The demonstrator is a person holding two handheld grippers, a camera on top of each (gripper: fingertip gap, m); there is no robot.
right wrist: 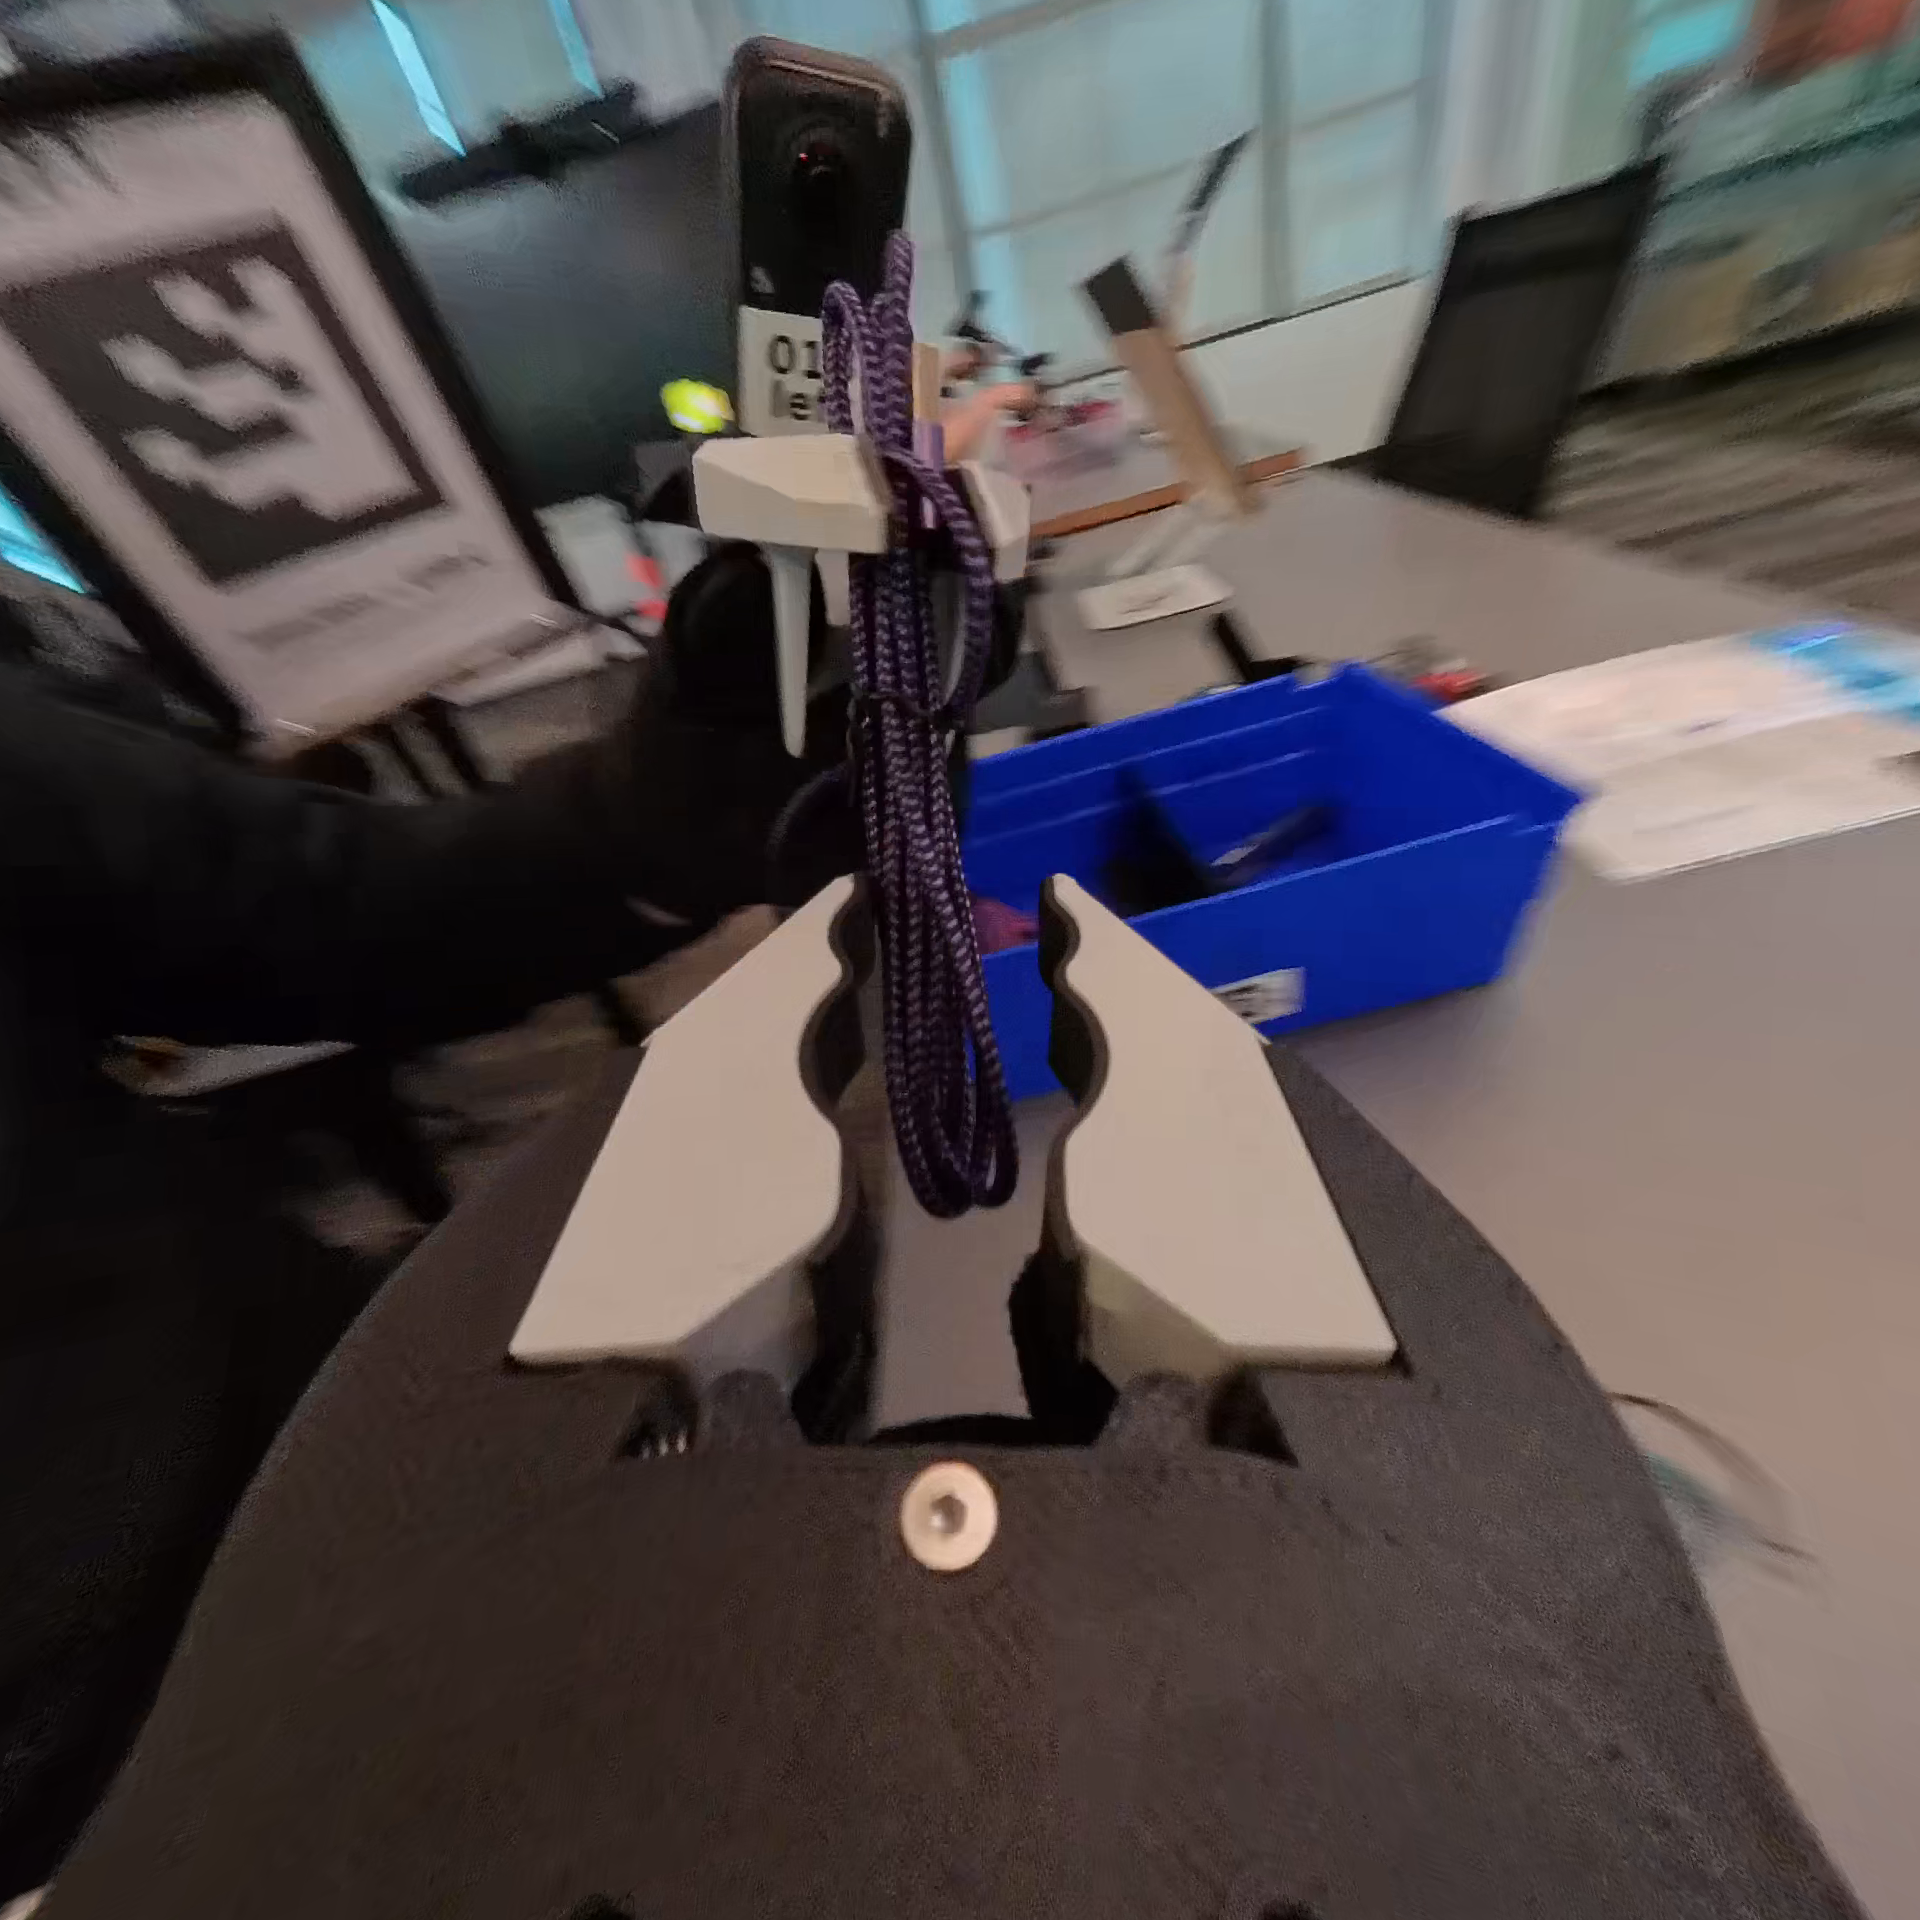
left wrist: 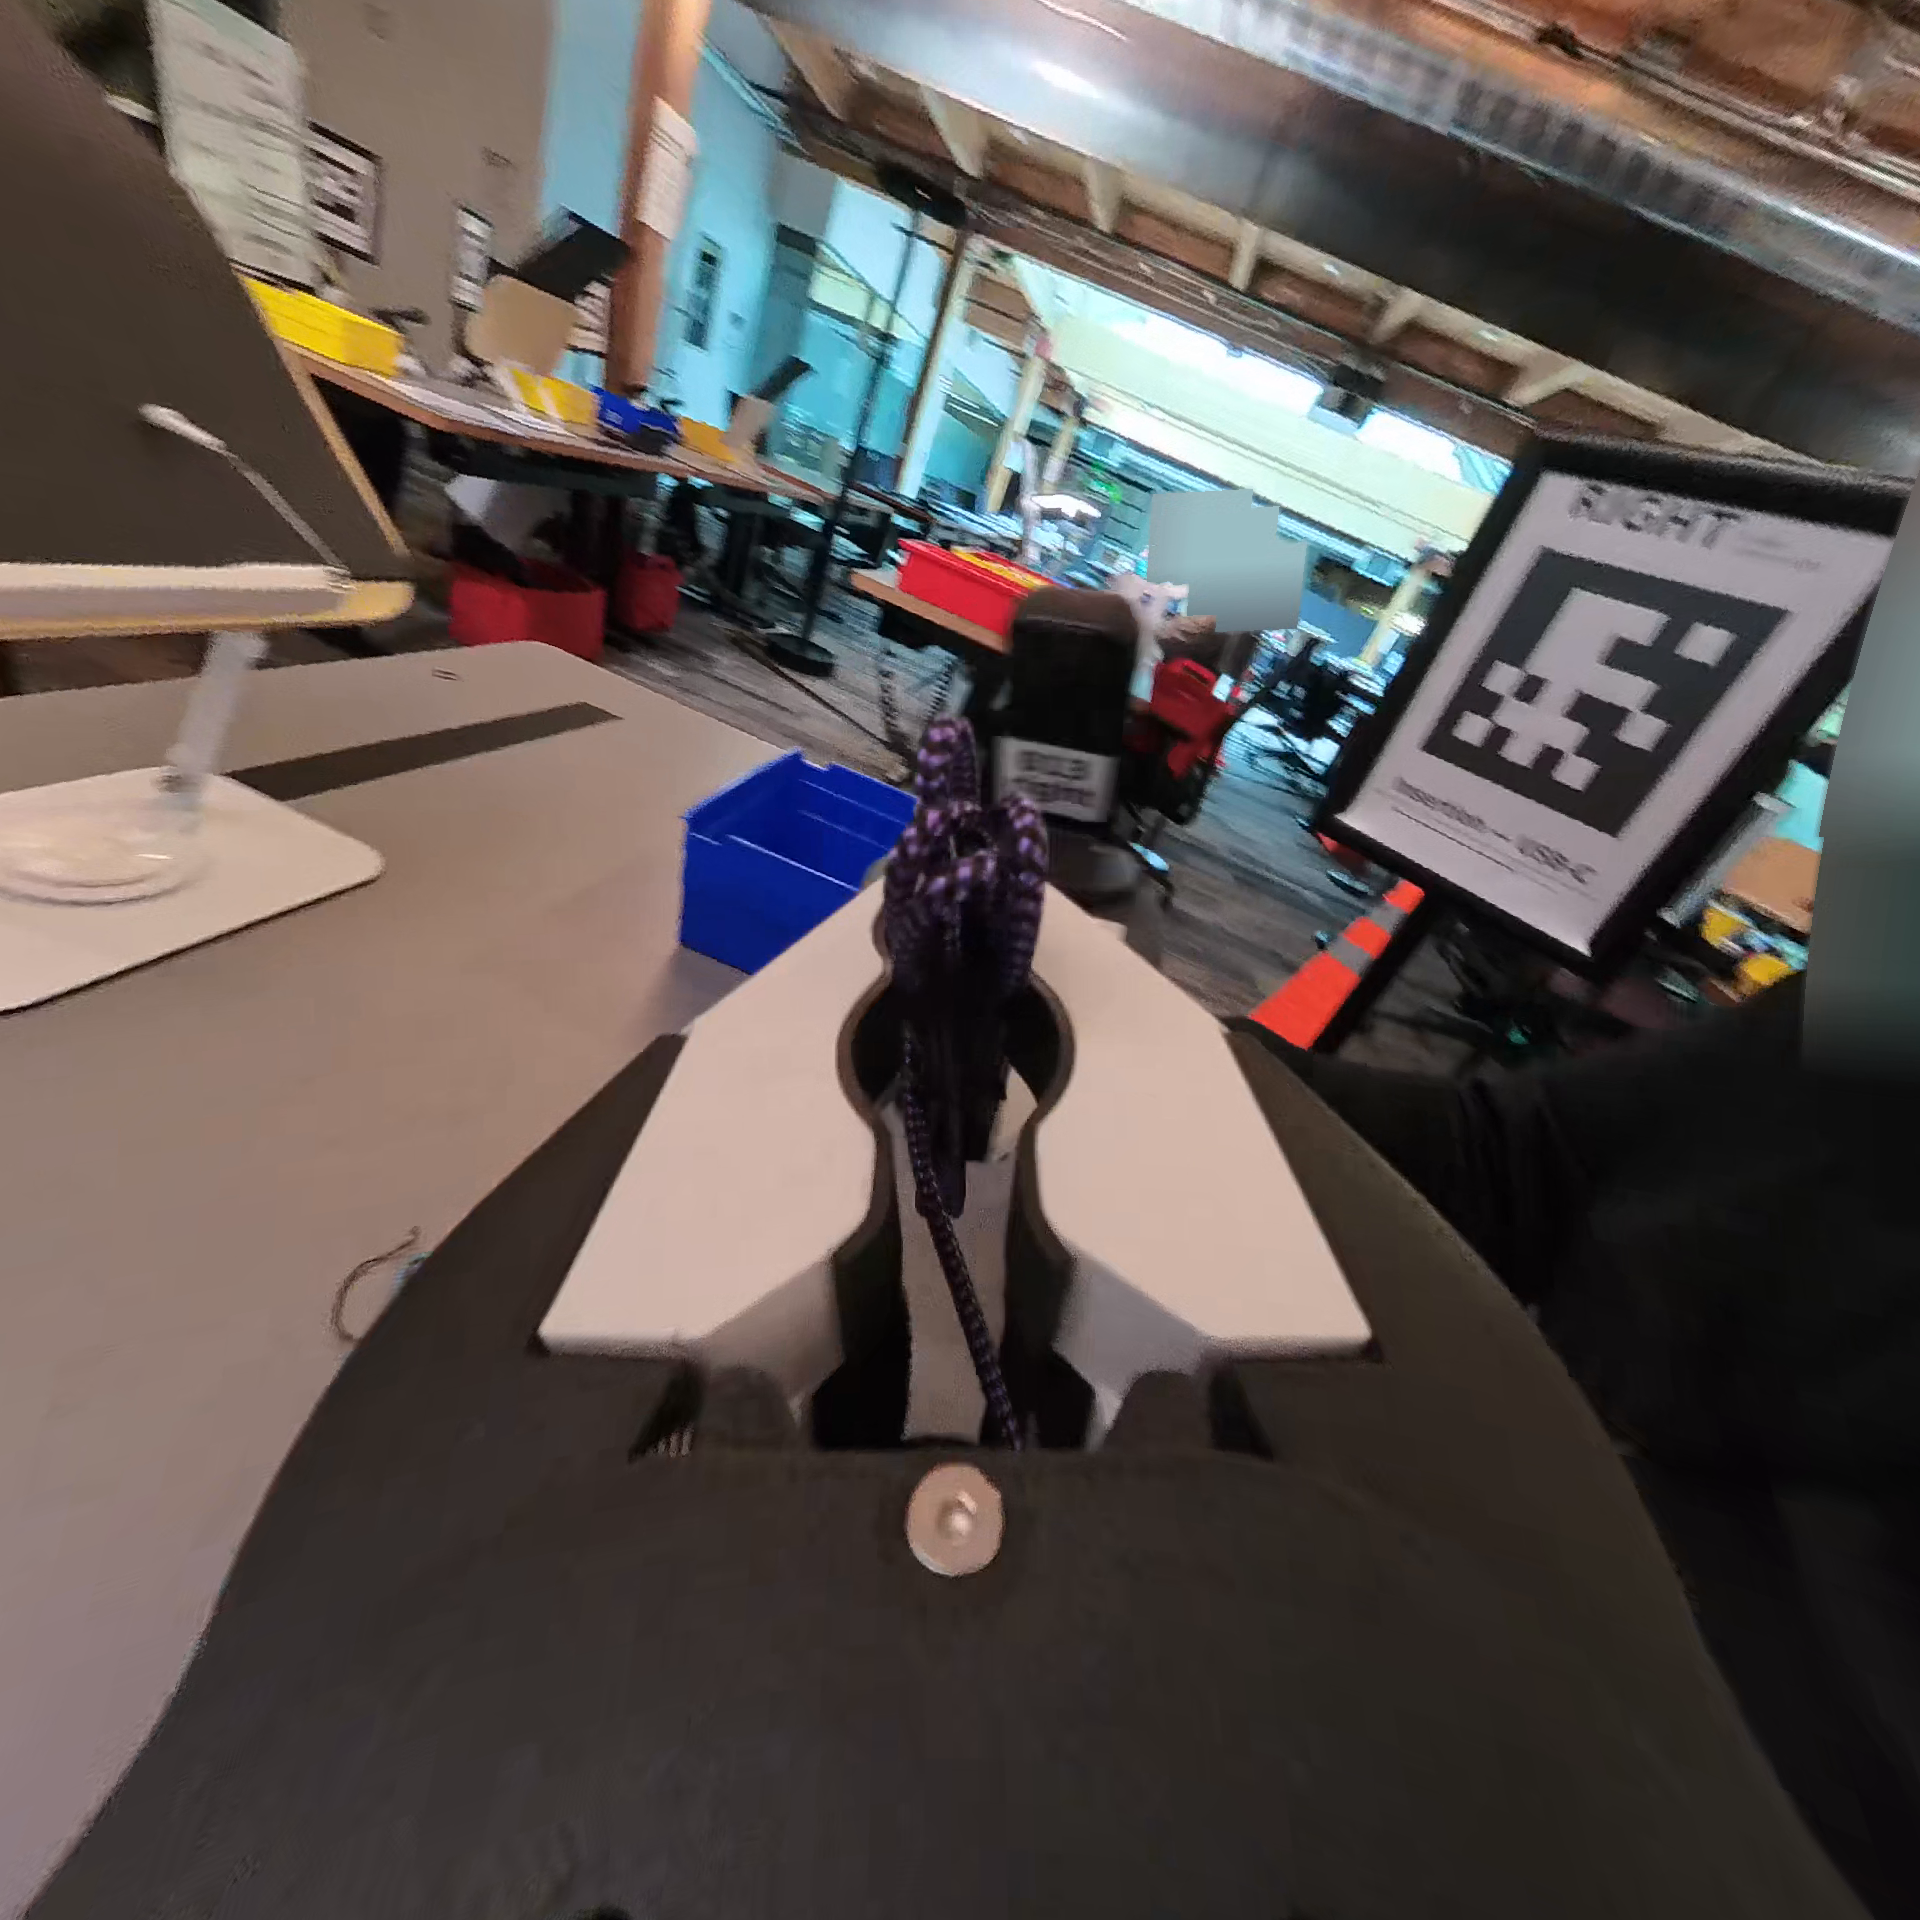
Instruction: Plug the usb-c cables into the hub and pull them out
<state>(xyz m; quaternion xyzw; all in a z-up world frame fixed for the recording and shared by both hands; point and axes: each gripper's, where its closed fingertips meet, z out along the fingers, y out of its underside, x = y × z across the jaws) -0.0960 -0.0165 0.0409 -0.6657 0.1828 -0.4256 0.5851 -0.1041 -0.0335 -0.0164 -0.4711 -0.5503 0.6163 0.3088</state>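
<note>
while the right gripper (right wrist: 951, 935) holds its pale wedge fingers apart around the dangling loops, the left gripper (left wrist: 961, 940) is clamped on the bundled purple cable (right wrist: 914, 831), lifted above the grey table (left wrist: 312, 1091). the slick braided coil could slide loose or snag if the right closes on a loop, not a plug. beyond sits a blue plastic bin (right wrist: 1351, 831); no hub shows.

1. Two grippers on my rig: left gripper (left wrist: 961, 914), right gripper (right wrist: 951, 904).
2. One purple braided cable bundle (right wrist: 925, 935).
3. One blue bin (right wrist: 1299, 862) on my grey table (left wrist: 312, 1091).
4. One white stand (left wrist: 177, 831).
5. One marker board (left wrist: 1600, 707).
6. One orange cone (left wrist: 1340, 956).
</note>
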